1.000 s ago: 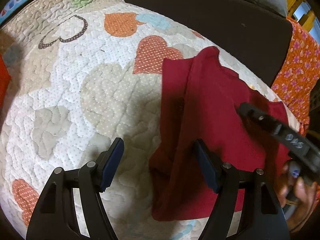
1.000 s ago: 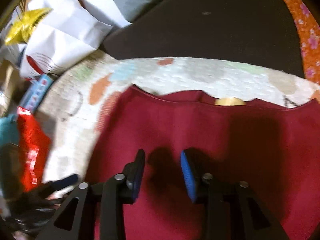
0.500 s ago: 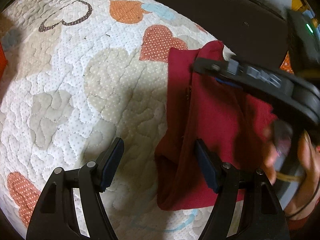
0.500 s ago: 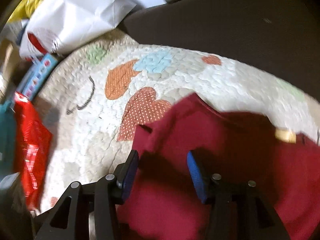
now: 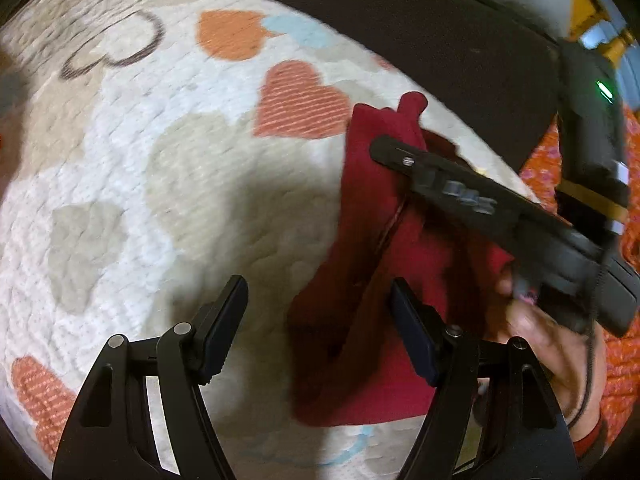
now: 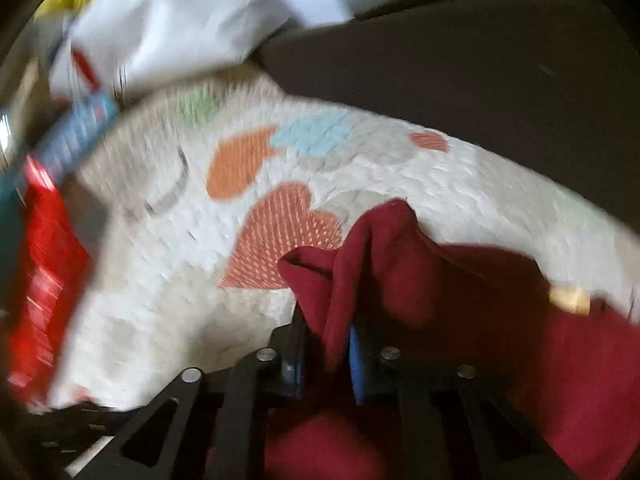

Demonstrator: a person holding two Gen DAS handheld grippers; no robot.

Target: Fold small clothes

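Note:
A small dark red garment (image 5: pixel 372 280) lies partly folded on a heart-patterned quilt (image 5: pixel 168 184). My left gripper (image 5: pixel 320 320) is open, low over the garment's near left edge, its right finger over the cloth. My right gripper (image 6: pixel 324 356) is shut on the garment's far left corner (image 6: pixel 348 264) and lifts it off the quilt. In the left wrist view the right gripper (image 5: pixel 384 152) reaches in from the right, held by a hand (image 5: pixel 548 344).
A dark cushion (image 5: pixel 400 40) borders the quilt at the back. Orange floral fabric (image 5: pixel 616 360) lies at the right. White bags (image 6: pixel 180 28) and a red packet (image 6: pixel 44 272) sit off the quilt's left side.
My right gripper moved to the garment's far left corner, closed on it and raised it. The garment has bunched up there. My left gripper stayed open and shifted slightly.

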